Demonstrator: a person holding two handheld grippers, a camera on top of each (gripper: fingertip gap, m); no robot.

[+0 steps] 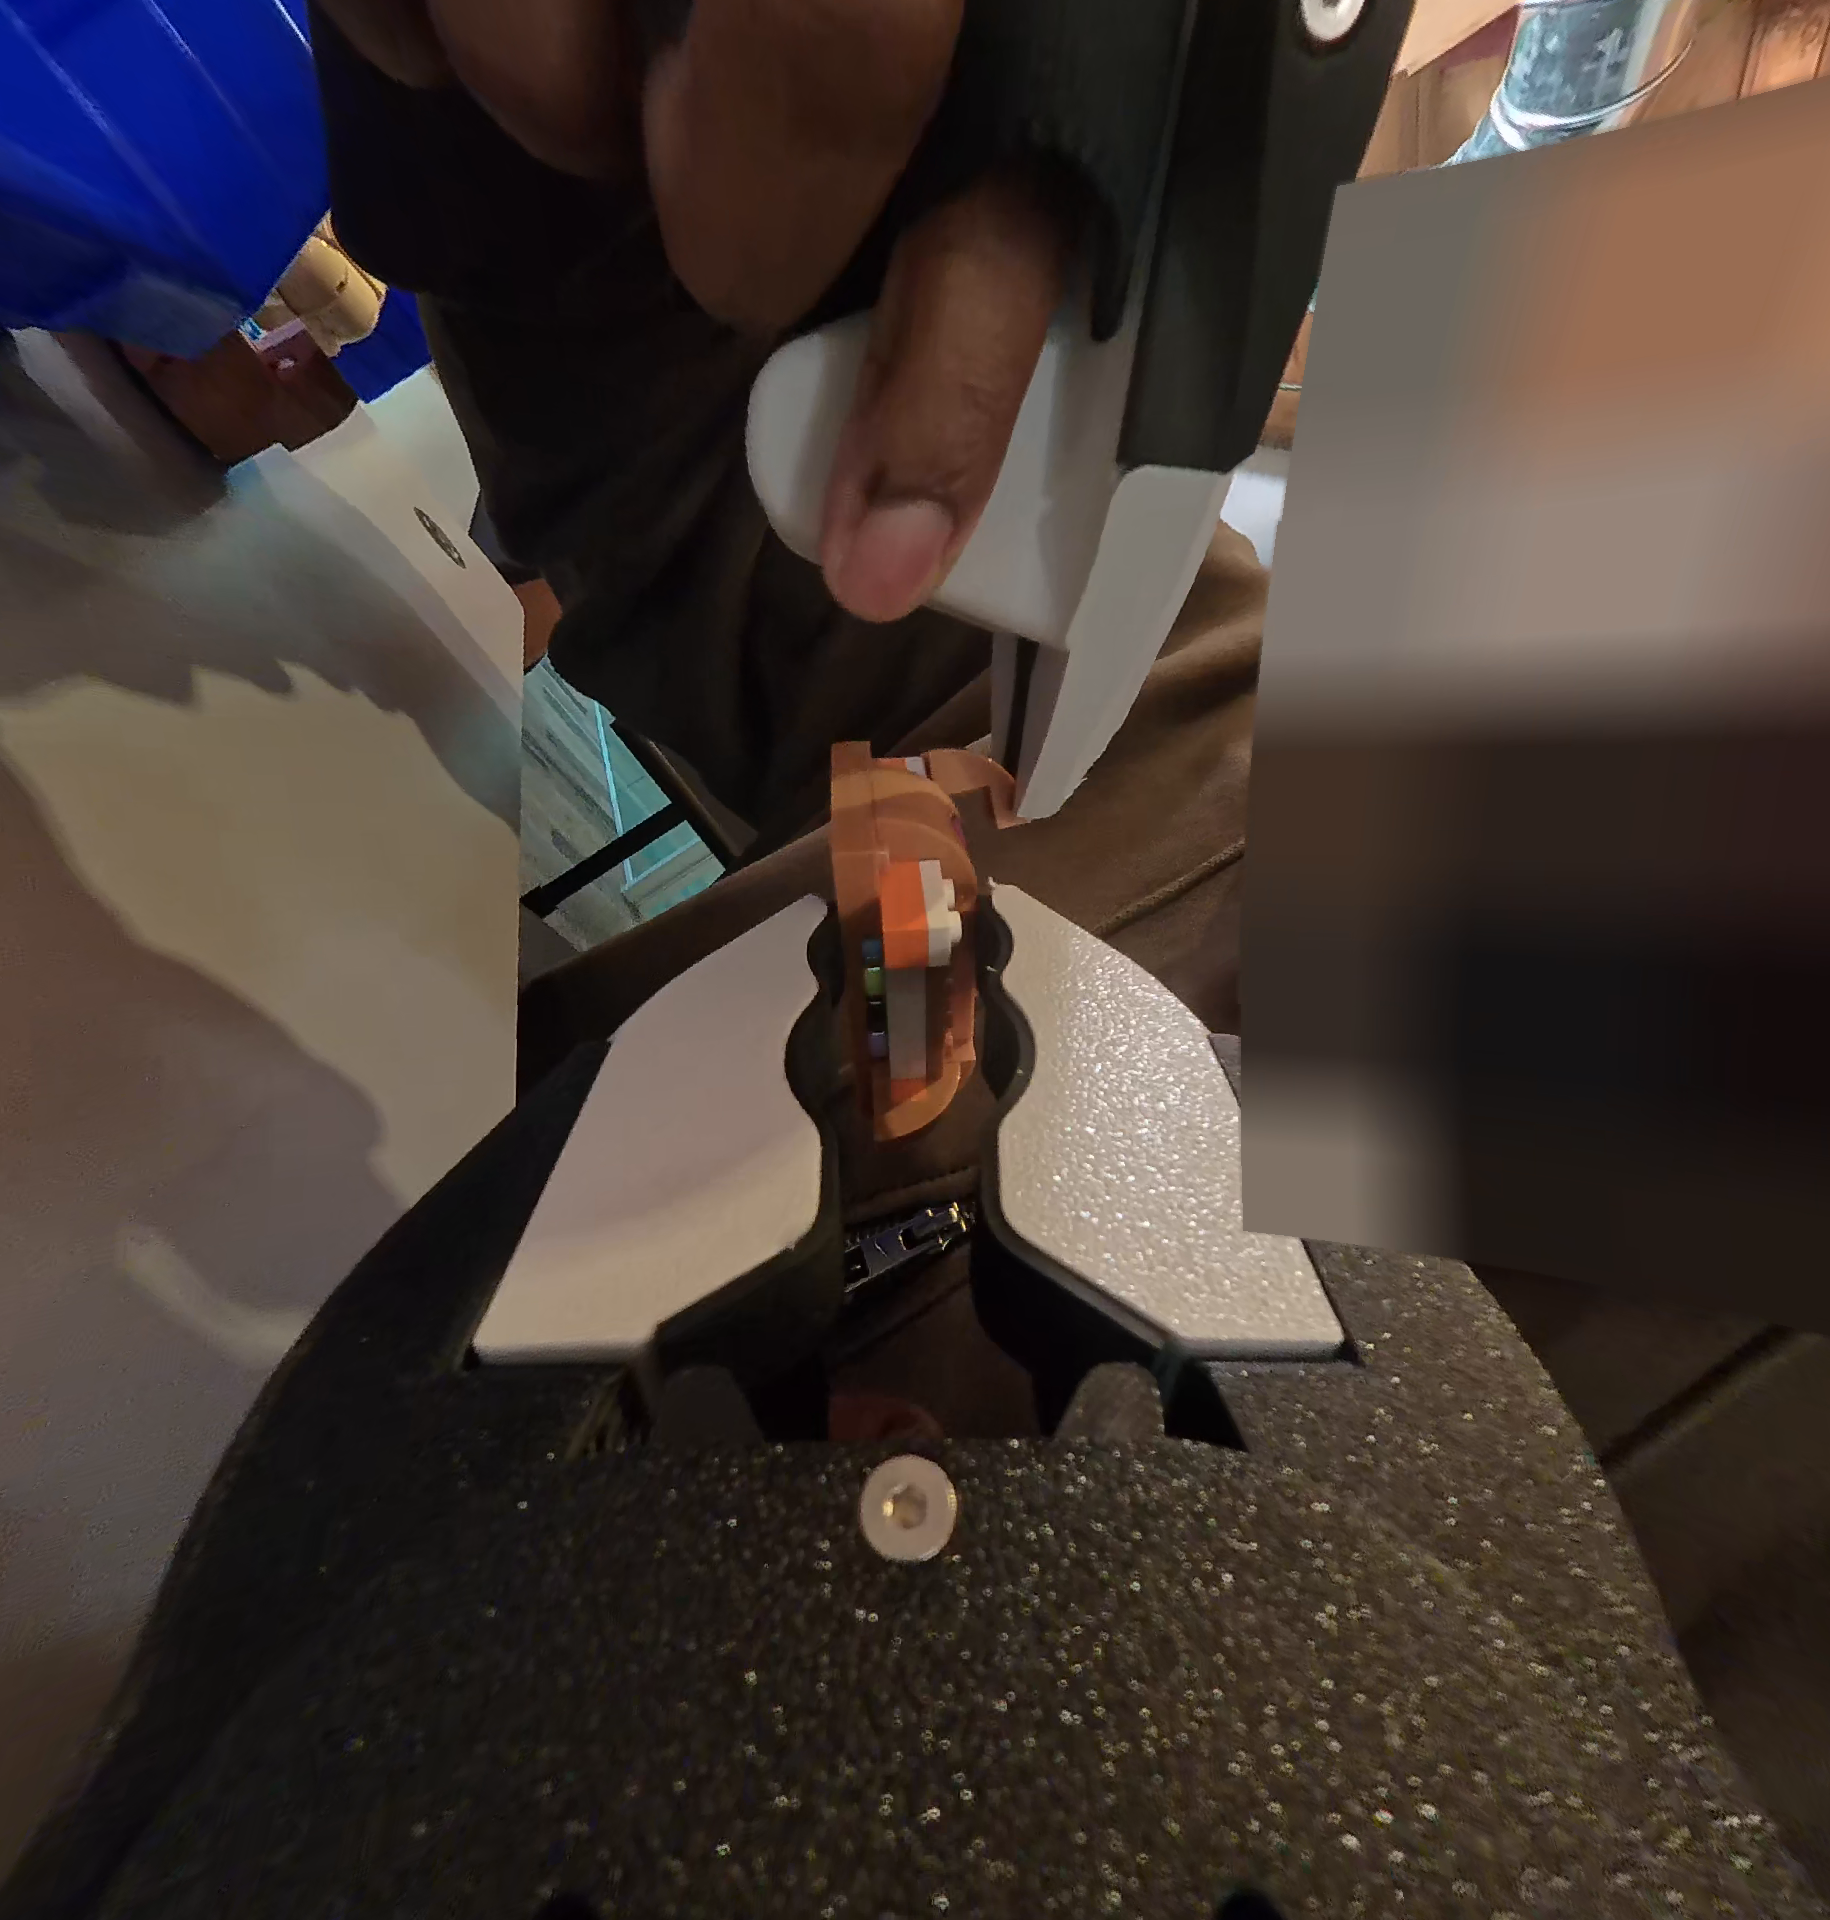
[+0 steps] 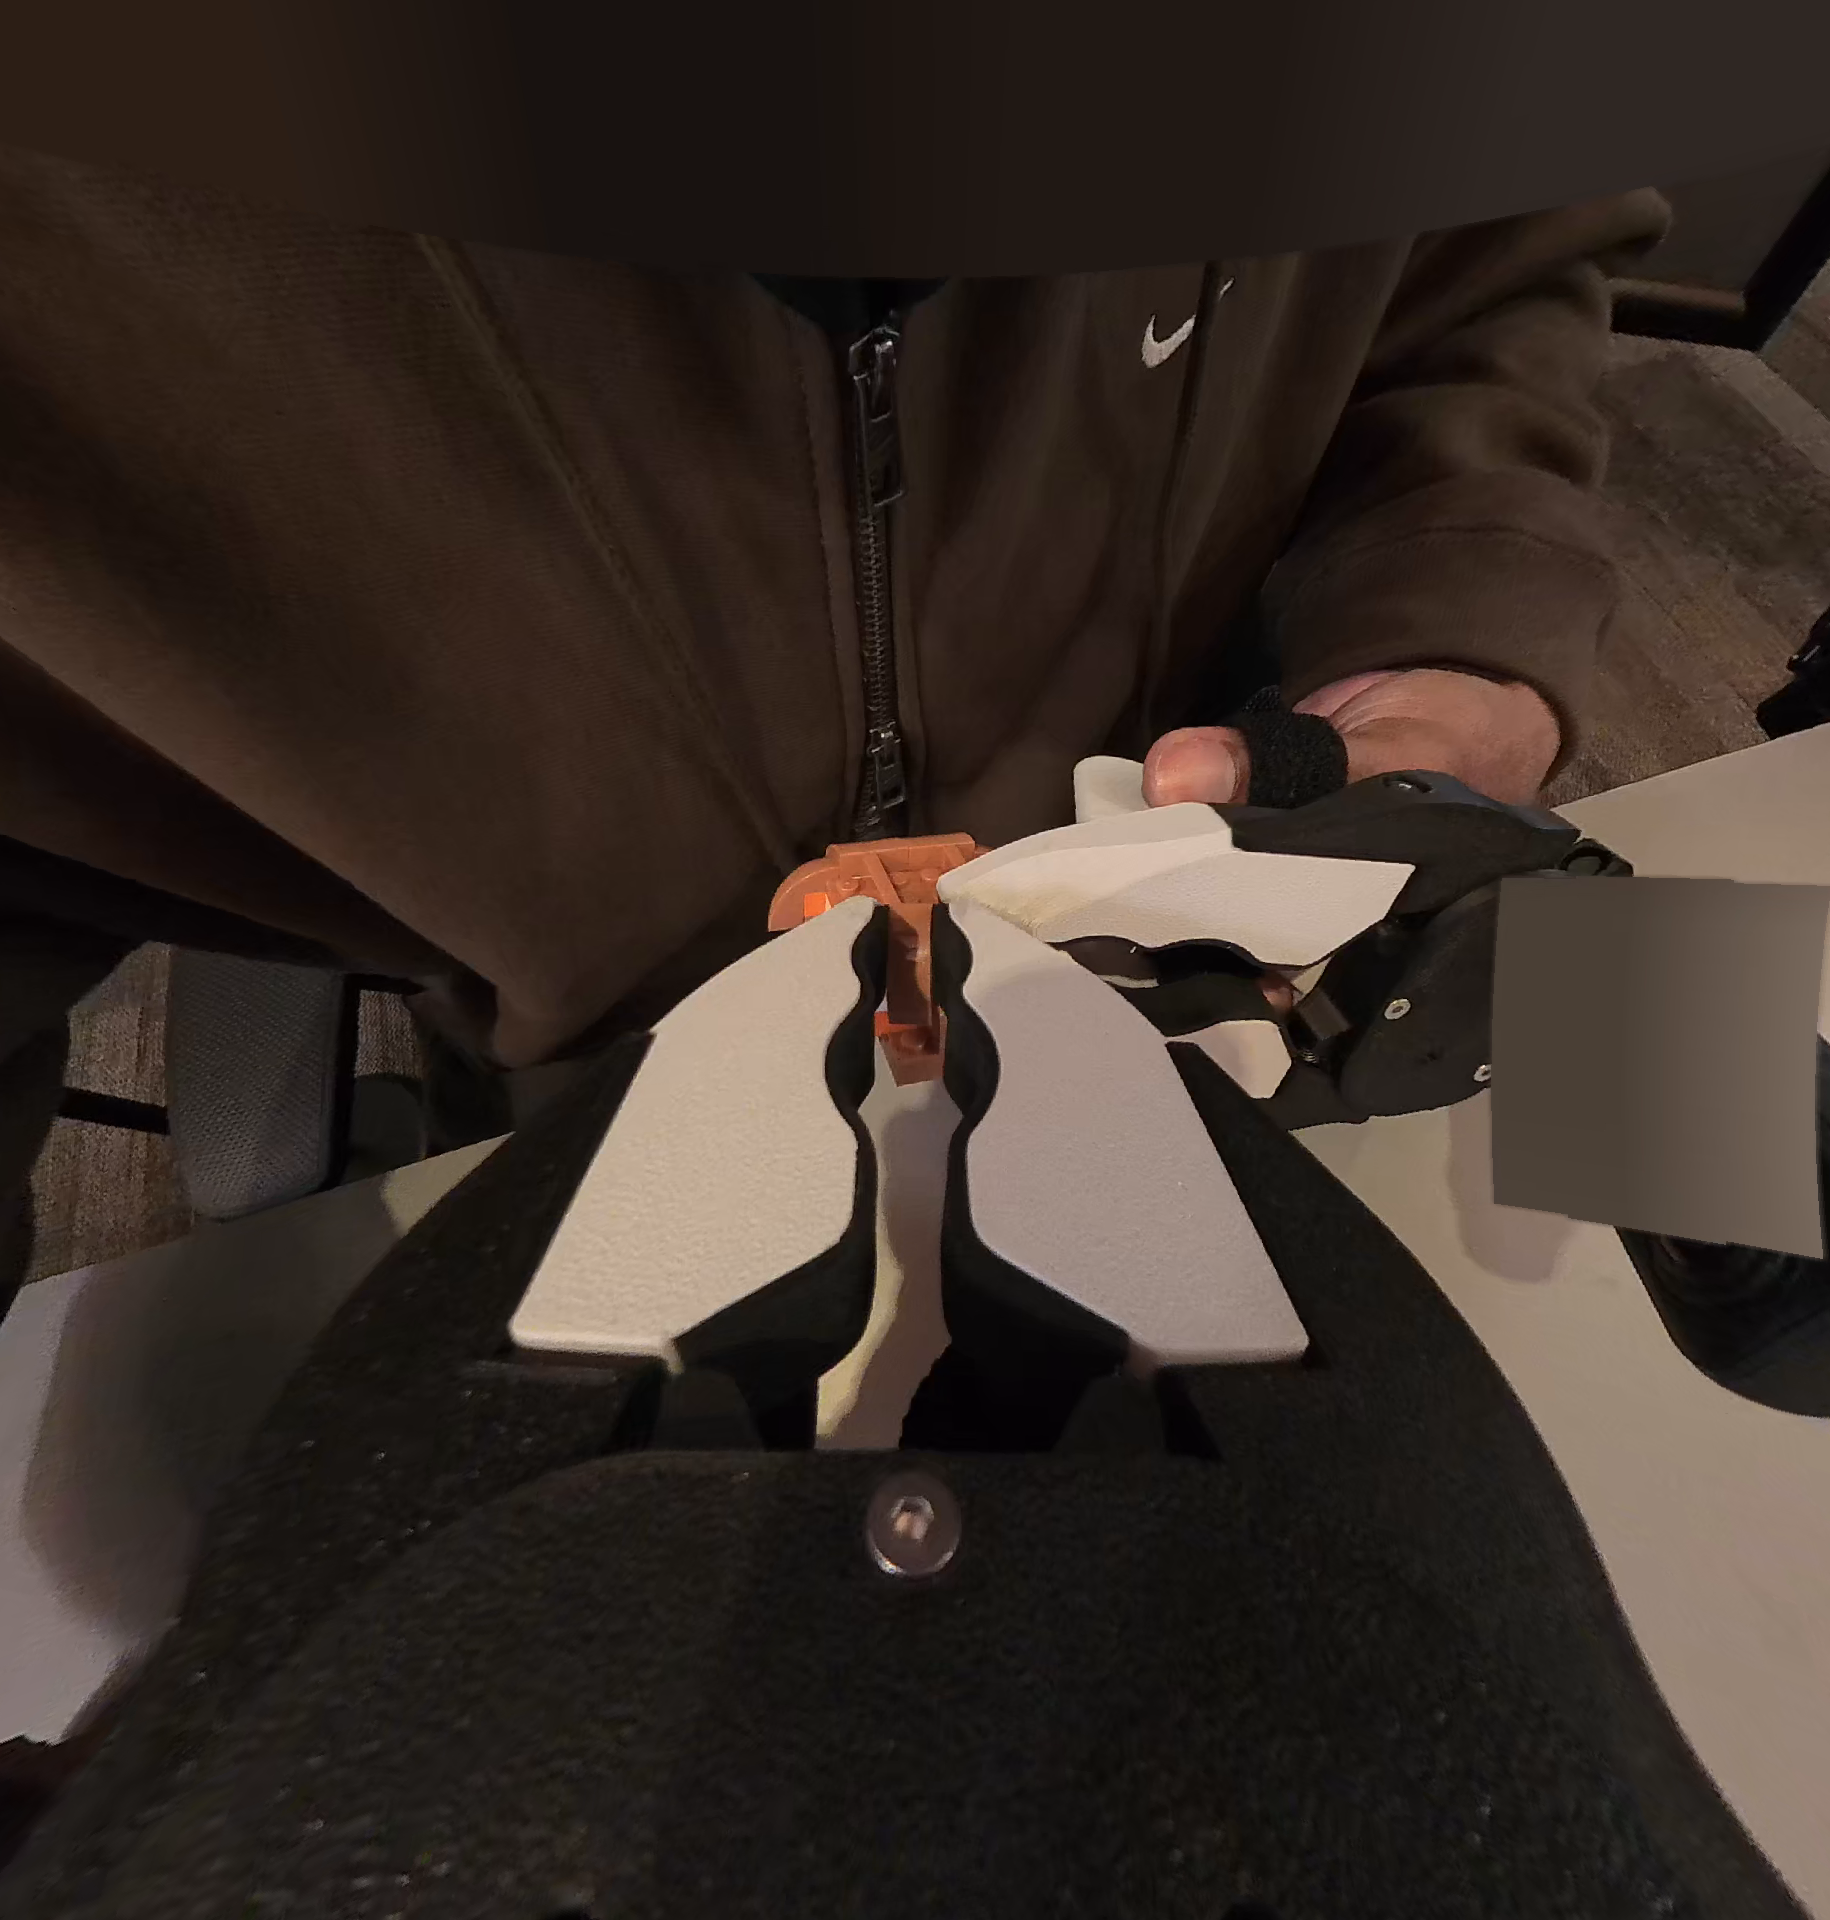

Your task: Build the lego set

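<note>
left gripper point(image 1: 906, 914) sits nearest, its tongs pinching the brown-orange lego build point(image 1: 895, 966) steady at twelve o'clock, above the table point(image 2: 1669, 1558). right gripper point(image 2: 906, 920) pinches its far end from one o'clock, likely to press pieces together.

The right gripper point(image 2: 906, 914) is seen closed on a small orange-brown lego assembly point(image 2: 906, 987), held up just past the white table point(image 2: 1617, 1507) edge at around 12 o'clock. The left gripper point(image 2: 952, 883) is poked in from about 2 o'clock, its white fingertip touching the assembly's top. A brown zipped hoodie point(image 2: 578, 571) is spread right behind it all.
</note>
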